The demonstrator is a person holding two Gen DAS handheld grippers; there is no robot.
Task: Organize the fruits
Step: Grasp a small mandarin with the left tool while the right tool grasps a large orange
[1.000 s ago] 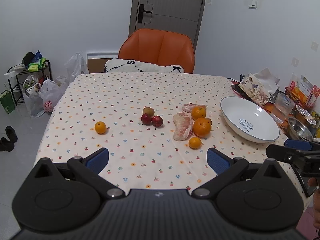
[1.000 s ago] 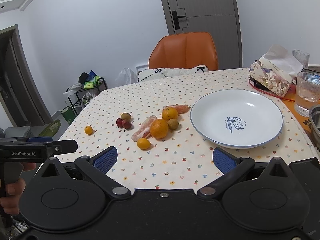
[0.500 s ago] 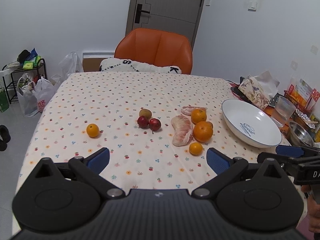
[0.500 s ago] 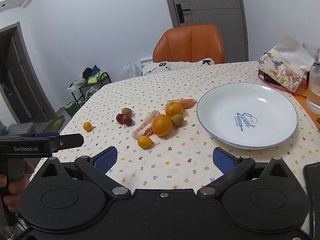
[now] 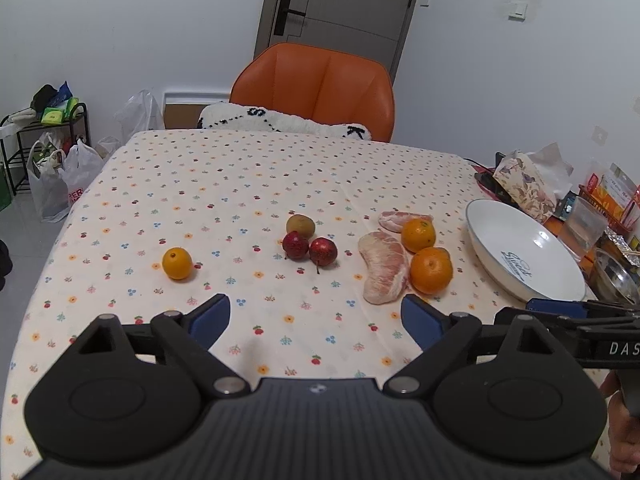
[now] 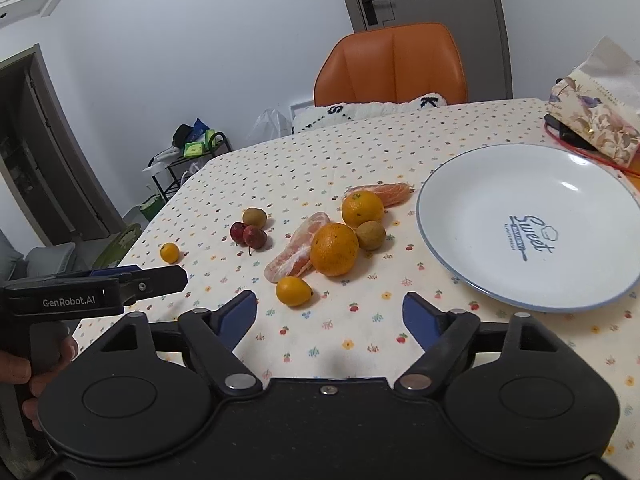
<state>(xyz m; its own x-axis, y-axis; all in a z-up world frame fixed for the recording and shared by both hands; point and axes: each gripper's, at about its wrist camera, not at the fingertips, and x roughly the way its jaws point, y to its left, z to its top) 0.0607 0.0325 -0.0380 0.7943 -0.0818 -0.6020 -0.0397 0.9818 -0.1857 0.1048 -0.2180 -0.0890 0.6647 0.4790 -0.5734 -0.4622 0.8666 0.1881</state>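
Fruit lies scattered on the floral tablecloth. In the right wrist view a small tangerine (image 6: 293,291) sits just beyond my open right gripper (image 6: 330,316), with a big orange (image 6: 334,249), a second orange (image 6: 361,209), a kiwi (image 6: 370,235) and two pomelo pieces (image 6: 294,253) behind it. The empty white plate (image 6: 496,268) is to the right. In the left wrist view a lone tangerine (image 5: 177,263), two red fruits (image 5: 310,247) and a kiwi (image 5: 300,226) lie ahead of my open left gripper (image 5: 316,322). Nothing is between either pair of fingers.
An orange chair (image 5: 314,88) with a white cushion stands at the table's far side. A tissue box (image 6: 592,120), a glass (image 5: 582,228) and a steel bowl (image 5: 612,278) crowd the right edge. Bags and a rack (image 5: 44,160) stand on the floor at left.
Both grippers have moved forward over the table toward the fruit. The fruit and plate have not moved. Both grippers stay open.
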